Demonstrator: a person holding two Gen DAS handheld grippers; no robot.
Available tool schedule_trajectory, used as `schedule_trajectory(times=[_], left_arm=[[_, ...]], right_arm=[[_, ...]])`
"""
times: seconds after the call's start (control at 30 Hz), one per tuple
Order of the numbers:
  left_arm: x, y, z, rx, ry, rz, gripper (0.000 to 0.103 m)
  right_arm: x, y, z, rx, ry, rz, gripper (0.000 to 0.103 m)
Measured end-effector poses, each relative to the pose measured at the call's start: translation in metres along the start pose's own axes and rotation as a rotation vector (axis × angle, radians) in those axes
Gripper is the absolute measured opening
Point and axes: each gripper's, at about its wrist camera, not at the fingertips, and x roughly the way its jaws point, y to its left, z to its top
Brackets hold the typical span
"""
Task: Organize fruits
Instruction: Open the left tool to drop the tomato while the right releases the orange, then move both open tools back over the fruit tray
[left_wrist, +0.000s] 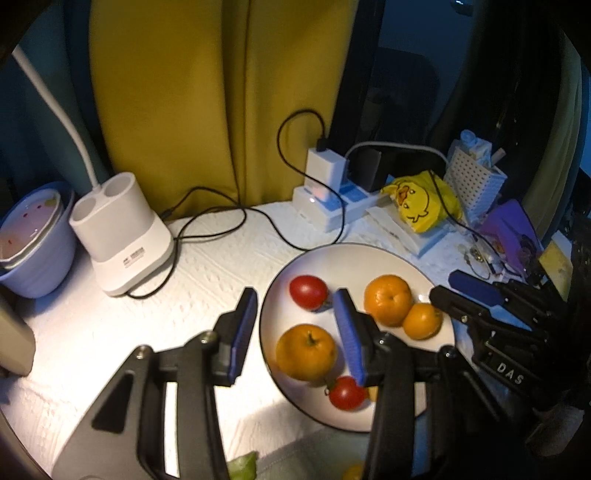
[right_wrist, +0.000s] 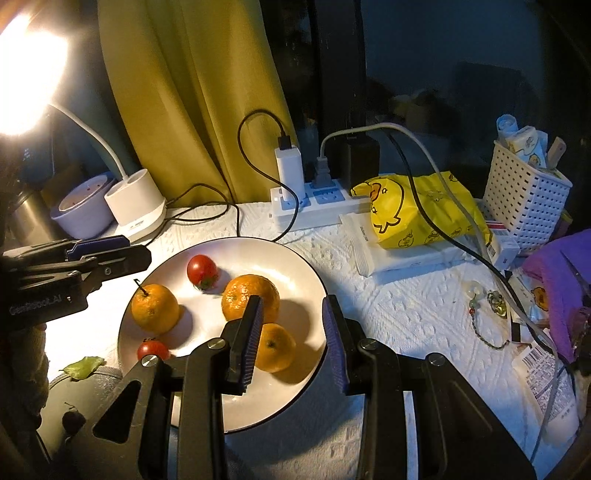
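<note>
Five fruits on the white plate (right_wrist: 314, 280): three oranges, two tomatoes. Left tongs (left_wrist: 295, 332) parted and empty, straddling the plate's left rim, stemmed orange (left_wrist: 306, 351) lying between the pads, untouched. Right tongs (right_wrist: 291, 339) parted, empty, small orange (right_wrist: 275, 347) just ahead between the fingers. Probably the left nearer a pick.

Both fisheye cameras ride close above the counter, angled downward along their own gripper toward the yellow curtain (left_wrist: 207, 103) behind. The left wrist view looks from the left edge of the round white plate (left_wrist: 354, 266), the right wrist view from its right edge (right_wrist: 258, 251). Both views share the plate, the white power strip (right_wrist: 314, 203) and the white lamp base (left_wrist: 122, 229).
</note>
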Motion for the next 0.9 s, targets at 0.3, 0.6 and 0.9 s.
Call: schedule_trajectory(times=[0.3,0.6,0.9], left_arm=[[-0.028,-0.005,-0.009,0.011,-0.028,0.001,0.045],[-0.052,-0.007,-0.025,0.007,-0.046,-0.005,0.045],[-0.076,-0.008,-0.046,0.005,-0.057,-0.016,0.045]], right_arm=[[-0.020,0.010,-0.001,-0.007,-0.022,0.021,0.036],[-0.040,0.022,-0.009,-0.003,-0.032,0.040,0.036],[-0.059,0.037,-0.022,-0.016,-0.034,0.053,0.036]])
